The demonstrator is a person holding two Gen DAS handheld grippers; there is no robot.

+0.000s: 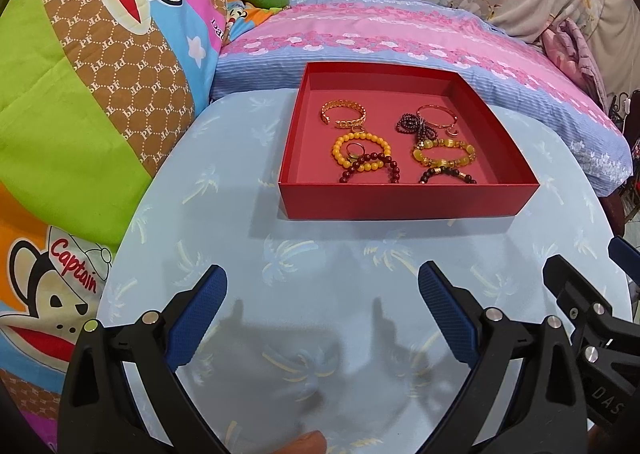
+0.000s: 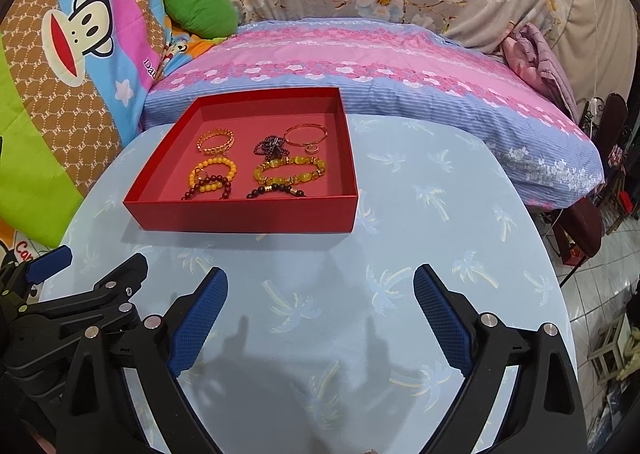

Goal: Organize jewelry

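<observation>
Holding both grippers low over the near edge of the table (image 1: pixel 224 222), I have nothing between either pair of fingers. My left gripper (image 1: pixel 322 286) stands released, its blue pads (image 1: pixel 198 318) spread wide over bare cloth. My right gripper (image 2: pixel 320 286) is released too, jaws wide apart, and it sits just beside the left one.

Beyond the fingertips, toward the far edge of the table, rests the red box (image 1: pixel 404 202), open at the top and flat on the light blue palm-print cover. All the jewelry lies inside it. In the far left corner of the box is a gold chain cuff (image 1: pixel 344 114); in the far right part, a thin gold bangle (image 1: pixel 436 116) touches a dark beaded strand (image 1: pixel 414 126). Nearer to me on the left, a yellow bead bracelet (image 1: pixel 360 152) overlaps a dark red bead bracelet (image 1: pixel 370 172), with a small ring (image 1: pixel 354 149) lying inside the yellow loop. On the right, an amber-yellow stone bracelet (image 1: pixel 444 154) lies just above a black bead bracelet (image 1: pixel 448 175) by the near wall.

Past the far edge lies a pink and blue pillow (image 1: pixel 400 34).
</observation>
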